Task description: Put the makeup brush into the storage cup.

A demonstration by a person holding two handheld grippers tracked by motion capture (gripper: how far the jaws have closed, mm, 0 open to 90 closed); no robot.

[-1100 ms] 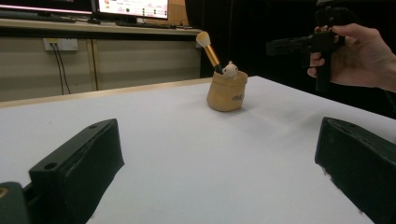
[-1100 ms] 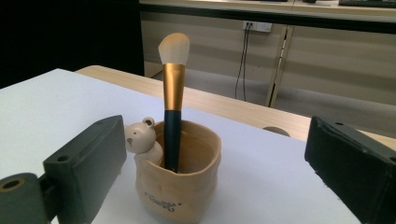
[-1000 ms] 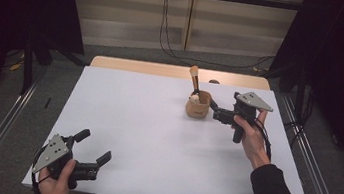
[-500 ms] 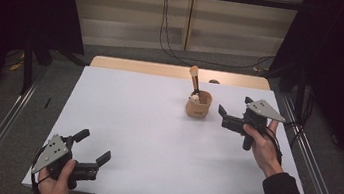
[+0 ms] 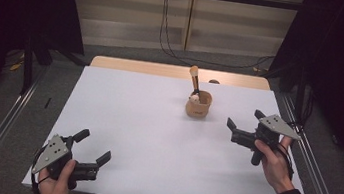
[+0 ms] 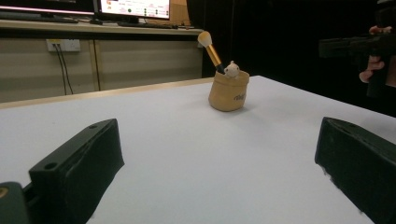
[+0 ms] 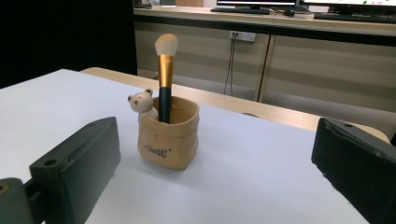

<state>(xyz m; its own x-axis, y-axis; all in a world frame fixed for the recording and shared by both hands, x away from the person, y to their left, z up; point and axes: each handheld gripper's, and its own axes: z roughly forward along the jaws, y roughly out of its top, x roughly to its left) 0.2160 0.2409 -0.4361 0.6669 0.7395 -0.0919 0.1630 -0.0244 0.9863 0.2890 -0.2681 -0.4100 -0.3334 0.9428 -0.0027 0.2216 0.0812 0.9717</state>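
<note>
- A tan pot (image 5: 198, 105) shaped like a small sack stands upright on the far right part of the white tabletop (image 5: 154, 140), with dark lettering on its front that is too small to read.
- A makeup brush (image 7: 164, 74) stands in the pot, its gold and dark handle leaning a little and its pale bristles at the top.
- A tiny bear figure (image 7: 142, 105) peeks over the pot's rim, just beside the brush.
- The right claw (image 5: 244, 126) is held above the tabletop near the pot, to its right, jaws spread wide and holding nothing.
- The left claw (image 5: 95, 146) sits at the near left corner, well apart from the pot, jaws wide and empty.
- Beyond the tabletop are a strip of bare wood, beige wall panels with cables (image 5: 168, 31), and what may be monitors (image 6: 133, 7) on a counter.
</note>
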